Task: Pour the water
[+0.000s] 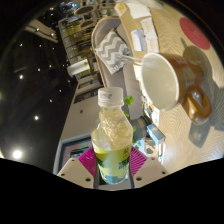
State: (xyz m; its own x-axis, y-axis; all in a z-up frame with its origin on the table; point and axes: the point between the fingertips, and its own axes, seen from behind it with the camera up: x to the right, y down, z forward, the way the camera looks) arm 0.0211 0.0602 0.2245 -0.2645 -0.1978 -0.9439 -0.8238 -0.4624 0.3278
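We see one clear bottle (112,140) with a white cap, a yellow-green label and clear liquid inside, standing upright between our gripper (113,163) fingers, whose pink pads (88,159) clench its lower body. One white mug (172,80) lies at two o'clock beyond it, tipped sideways, contents unclear.

Hand-held gripper (112,160) tilted, 2 pink-padded fingers (88,160) clamped on a bottle (112,140).

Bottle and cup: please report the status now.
Hand-held gripper shut on bottle, cap still on. Bottle tilted, close beside white cup. Nothing between them.
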